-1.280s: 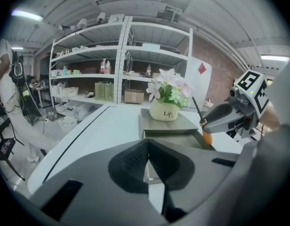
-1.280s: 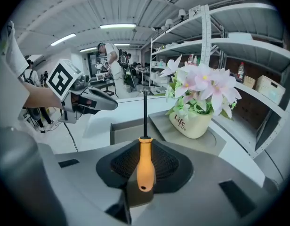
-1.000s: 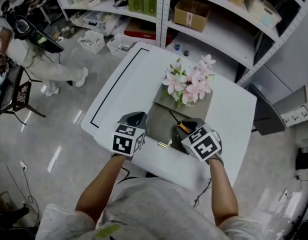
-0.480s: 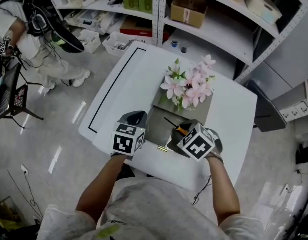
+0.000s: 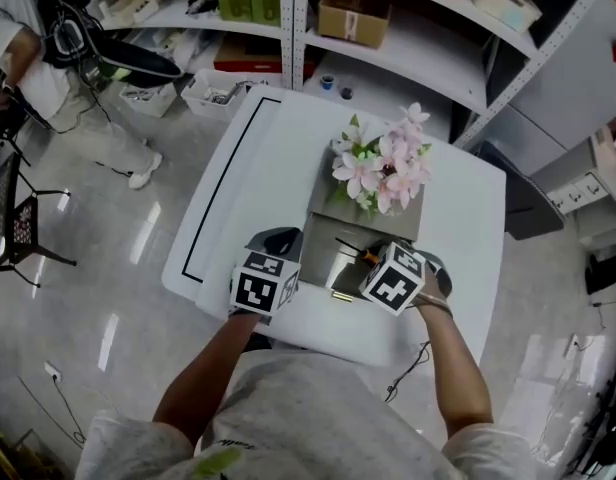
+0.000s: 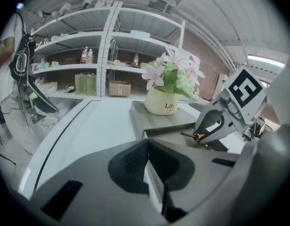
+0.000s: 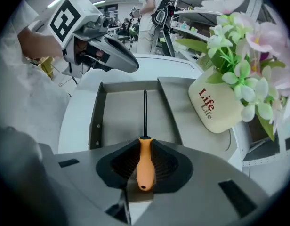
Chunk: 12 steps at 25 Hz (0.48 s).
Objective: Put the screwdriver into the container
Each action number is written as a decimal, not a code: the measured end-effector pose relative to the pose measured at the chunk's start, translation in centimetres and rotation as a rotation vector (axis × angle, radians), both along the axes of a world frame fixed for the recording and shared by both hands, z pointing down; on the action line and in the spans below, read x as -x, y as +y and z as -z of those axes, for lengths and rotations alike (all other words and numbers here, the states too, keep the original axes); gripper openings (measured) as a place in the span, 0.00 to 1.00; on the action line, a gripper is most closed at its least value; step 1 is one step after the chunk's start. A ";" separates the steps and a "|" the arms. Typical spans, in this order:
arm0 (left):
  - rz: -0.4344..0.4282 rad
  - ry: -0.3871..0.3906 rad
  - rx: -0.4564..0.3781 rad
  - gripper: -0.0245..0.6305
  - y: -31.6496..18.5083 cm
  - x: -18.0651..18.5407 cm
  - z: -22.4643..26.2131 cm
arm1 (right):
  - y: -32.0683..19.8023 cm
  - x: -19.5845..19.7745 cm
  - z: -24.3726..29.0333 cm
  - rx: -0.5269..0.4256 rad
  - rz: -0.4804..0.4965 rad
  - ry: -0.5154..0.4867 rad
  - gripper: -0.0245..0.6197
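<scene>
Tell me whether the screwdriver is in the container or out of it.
Out: held over it, not released. The right gripper is shut on the screwdriver by its orange handle, shaft extending above the grey container.

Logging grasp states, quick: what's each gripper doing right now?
Left gripper: shut, nothing between its jaws.
Right gripper: shut on the screwdriver.

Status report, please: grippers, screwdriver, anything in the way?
Right gripper shut on screwdriver, shaft over the container. Left gripper shut, empty. Flower pot beyond container, not blocking.
</scene>
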<state>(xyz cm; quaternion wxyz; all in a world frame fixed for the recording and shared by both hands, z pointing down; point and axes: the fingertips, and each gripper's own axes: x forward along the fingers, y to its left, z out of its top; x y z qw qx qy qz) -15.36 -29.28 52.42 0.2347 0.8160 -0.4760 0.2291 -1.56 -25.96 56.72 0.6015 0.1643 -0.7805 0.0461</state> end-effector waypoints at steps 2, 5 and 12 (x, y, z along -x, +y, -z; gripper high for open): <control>-0.025 0.007 0.005 0.04 0.0 0.1 -0.1 | 0.0 0.2 -0.3 0.003 -0.002 0.031 0.16; -0.055 0.018 0.005 0.04 -0.1 0.4 -0.2 | 0.0 0.3 -0.9 0.006 0.006 0.087 0.16; -0.112 0.043 0.010 0.04 -0.5 0.9 -0.7 | -0.1 0.4 -2.2 0.014 0.013 0.193 0.16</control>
